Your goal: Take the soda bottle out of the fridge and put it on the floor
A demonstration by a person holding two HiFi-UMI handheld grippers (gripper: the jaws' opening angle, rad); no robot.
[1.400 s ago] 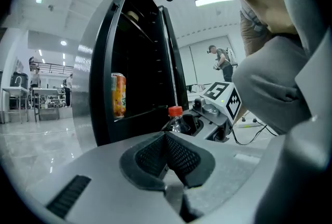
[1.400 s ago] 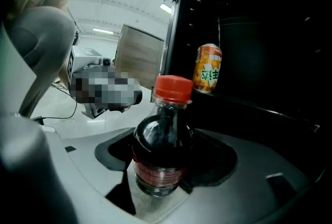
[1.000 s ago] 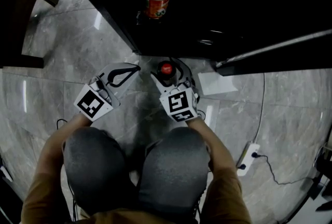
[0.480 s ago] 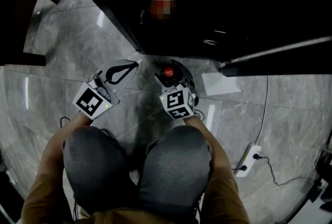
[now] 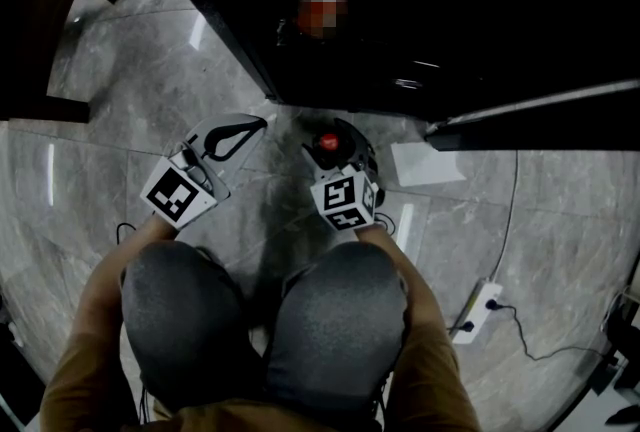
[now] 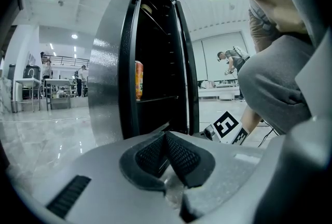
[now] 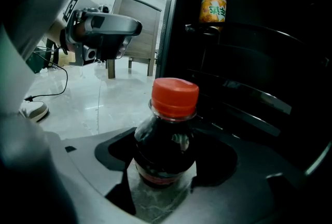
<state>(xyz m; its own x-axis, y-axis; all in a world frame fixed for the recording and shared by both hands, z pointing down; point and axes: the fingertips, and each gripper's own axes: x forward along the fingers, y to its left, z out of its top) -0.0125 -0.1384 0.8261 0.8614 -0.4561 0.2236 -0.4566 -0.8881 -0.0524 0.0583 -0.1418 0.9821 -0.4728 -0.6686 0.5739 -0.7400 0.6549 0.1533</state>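
Across the top of the head view, the open black fridge [image 5: 450, 40] is seen above the grey marble floor [image 5: 130, 80]. At centre left, the left gripper [image 5: 255, 128] is held with its fingers clenched on nothing. At centre, the red-capped soda bottle [image 5: 326, 141] is stood on the floor before the fridge, grasped by the right gripper [image 5: 335, 155]. An orange can [image 7: 213, 5] is kept on a fridge shelf.

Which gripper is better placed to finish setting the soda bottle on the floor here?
Right. The right gripper has its jaws closed on the soda bottle, low over the floor by the open fridge. The left gripper is shut on nothing, off to the side.
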